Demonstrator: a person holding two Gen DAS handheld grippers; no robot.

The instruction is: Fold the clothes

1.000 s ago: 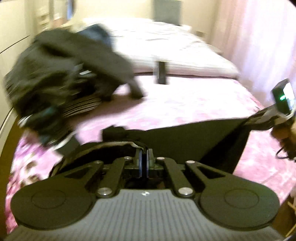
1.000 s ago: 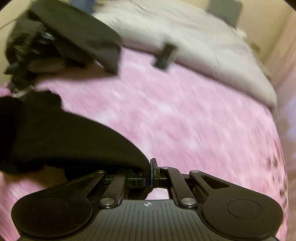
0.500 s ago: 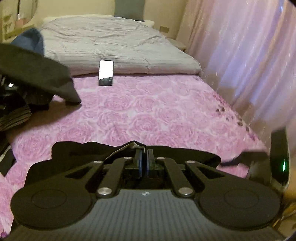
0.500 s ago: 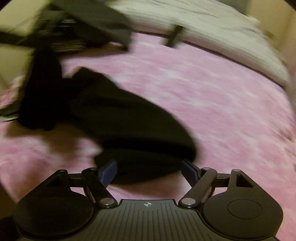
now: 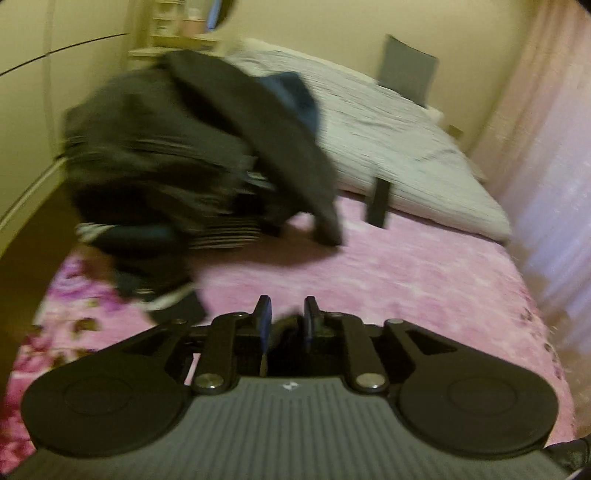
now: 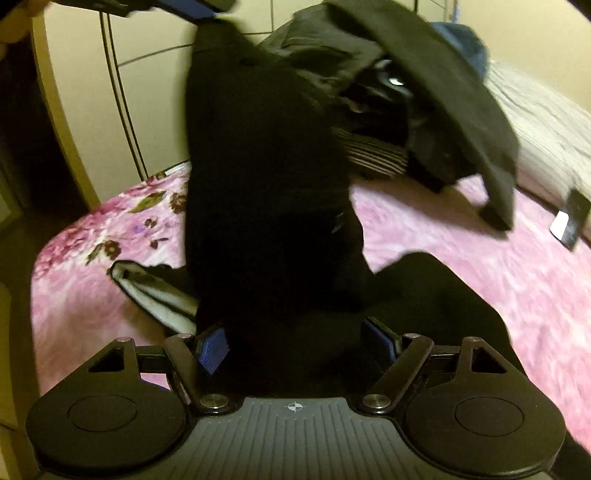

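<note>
A long black garment (image 6: 266, 184) hangs as an upright column in the right wrist view. Its top reaches a blue pad (image 6: 184, 6) of my left gripper at the frame's upper edge, and its lower end is heaped on the pink floral blanket (image 6: 480, 258). My right gripper (image 6: 295, 345) stands wide open with that heap between its fingers, the pads not pressing it. In the blurred left wrist view my left gripper (image 5: 287, 317) has its jaws opening. Blanket shows between the tips, with something dark deeper in the gap.
A pile of dark clothes (image 5: 166, 166) fills the bed's left side, also visible as the pile (image 6: 424, 92). A phone (image 5: 378, 205) lies at the edge of the grey duvet (image 5: 388, 140). A white-lined dark piece (image 6: 155, 291) lies at near left. A curtain (image 5: 546, 147) hangs on the right.
The right gripper let go of the black garment and stayed open. The left gripper's jaws have parted and its view swung left toward the pile. The garment now hangs upright.
</note>
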